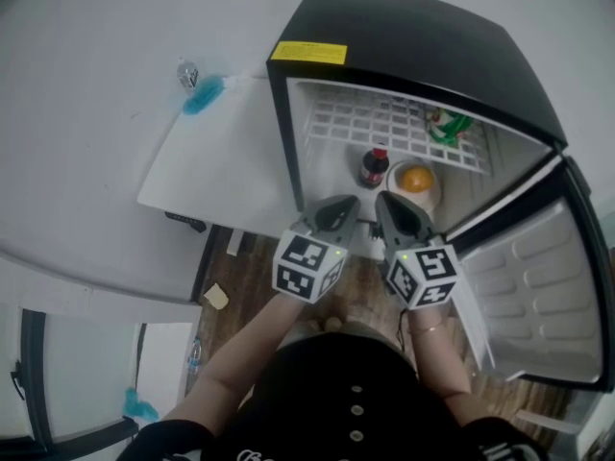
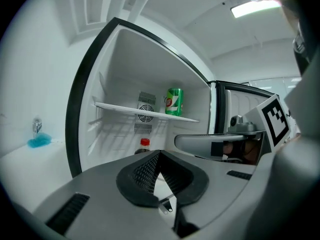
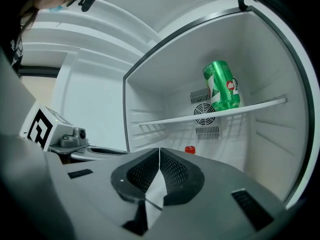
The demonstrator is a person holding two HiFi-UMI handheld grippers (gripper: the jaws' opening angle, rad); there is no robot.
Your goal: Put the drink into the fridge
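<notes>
In both gripper views, we see only the red cap and neck of the drink bottle (image 2: pixel 144 144); the grey gripper bodies hide the rest. In the head view, the green can (image 1: pixel 448 128) on the shelf (image 1: pixel 384 123) is hard to make out. The drink bottle stands upright on the floor of the fridge (image 1: pixel 423 41), beside a bowl (image 1: pixel 417 181), a little beyond both tips. The left hand-held gripper (image 1: pixel 344 205) and the right hand-held gripper (image 1: pixel 386 202) are closed and empty, side by side at the fridge's open front.

Red-capped dark bottle (image 1: pixel 374 166), upright, on floor of open black fridge (image 1: pixel 413 36)
</notes>
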